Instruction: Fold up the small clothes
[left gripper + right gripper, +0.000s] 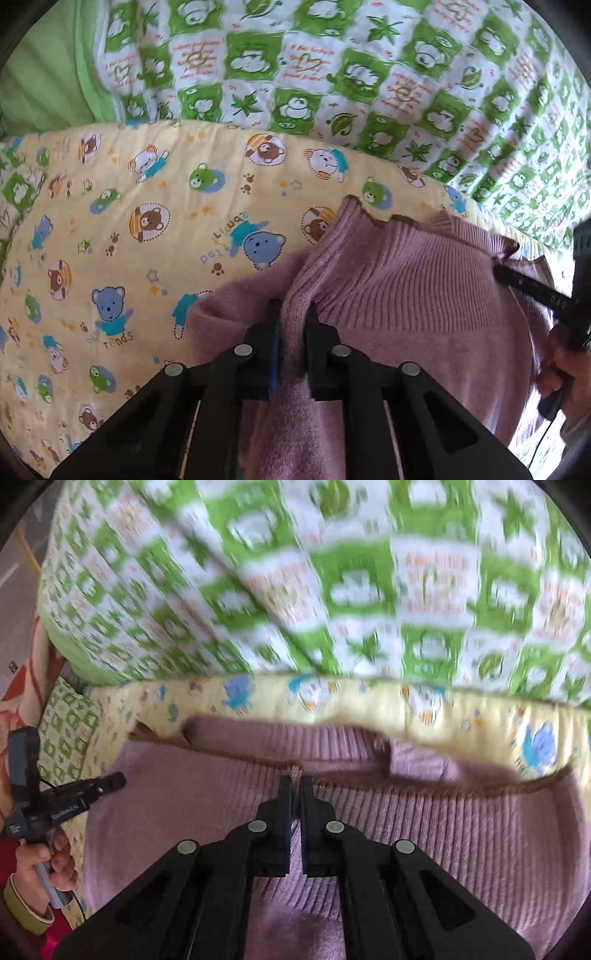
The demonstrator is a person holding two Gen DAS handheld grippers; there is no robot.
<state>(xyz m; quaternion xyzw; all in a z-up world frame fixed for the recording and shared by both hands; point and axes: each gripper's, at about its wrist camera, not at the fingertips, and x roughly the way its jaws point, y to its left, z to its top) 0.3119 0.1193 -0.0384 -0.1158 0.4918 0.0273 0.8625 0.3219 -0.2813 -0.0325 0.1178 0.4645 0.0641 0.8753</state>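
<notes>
A small mauve knitted sweater (399,280) with a ribbed band and brown trim lies on a yellow bear-print quilt (122,236). My left gripper (293,314) is shut on a raised fold of the sweater's ribbed part. In the right wrist view the sweater (424,830) fills the lower frame. My right gripper (295,781) is shut on the sweater's brown-trimmed edge. The right gripper also shows at the right edge of the left wrist view (517,280). The left gripper shows at the left of the right wrist view (110,782), held by a hand.
A green and white checked quilt (332,74) lies bunched behind the yellow quilt and also fills the top of the right wrist view (332,590). A plain green cloth (44,81) is at the far left. An orange patterned fabric (22,686) lies at the left edge.
</notes>
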